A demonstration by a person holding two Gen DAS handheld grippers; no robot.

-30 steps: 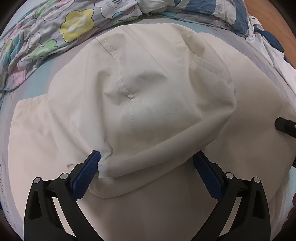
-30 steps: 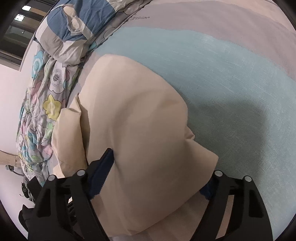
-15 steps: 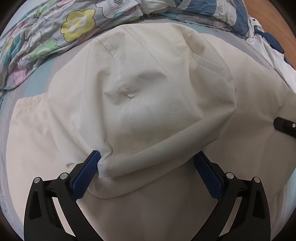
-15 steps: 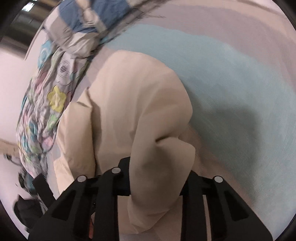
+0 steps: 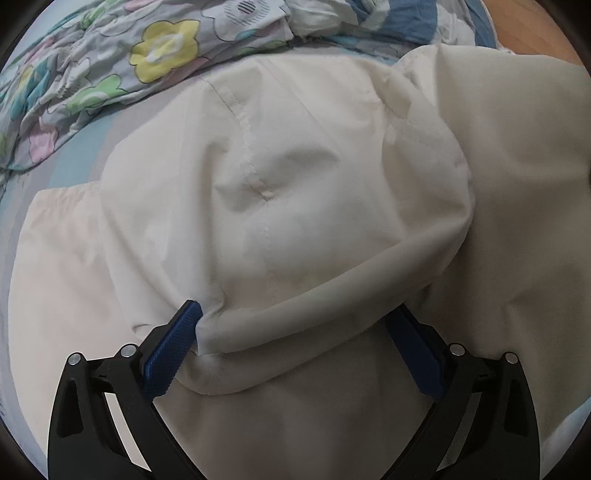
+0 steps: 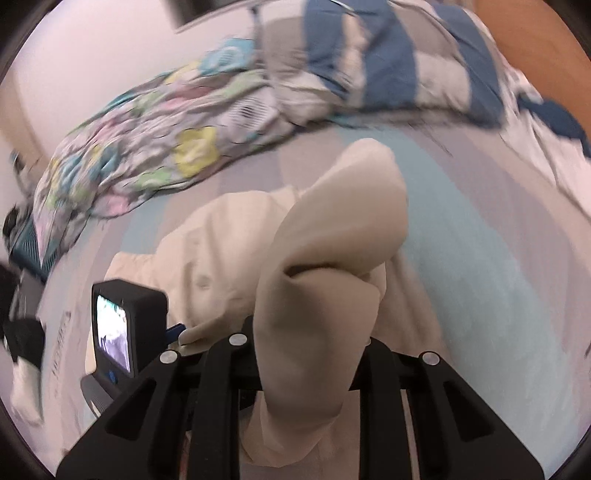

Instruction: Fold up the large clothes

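Observation:
A large cream garment point(image 5: 280, 206) lies on a bed with a grey and light-blue striped sheet point(image 6: 461, 236). My left gripper point(image 5: 295, 328) is open, its blue pads on either side of a rolled fold of the cloth, low over the garment. My right gripper point(image 6: 306, 343) is shut on a part of the same garment point(image 6: 332, 266) and holds it lifted off the bed, so the cloth hangs in a tall fold over the fingers. That lifted cloth also shows at the right of the left wrist view point(image 5: 524, 155). The left gripper's camera body point(image 6: 125, 325) shows in the right wrist view.
A flowered quilt point(image 5: 110, 62) lies bunched along the far side of the bed. A blue, grey and white checked cover point(image 6: 388, 66) lies behind it. A wooden floor or board point(image 6: 535, 33) shows at the far right. A white wall point(image 6: 92, 55) is behind.
My right gripper has shut on the garment and lifted it up, swinging over toward the left gripper. The raised cloth now covers the right of the left wrist view. The left gripper has stayed put.

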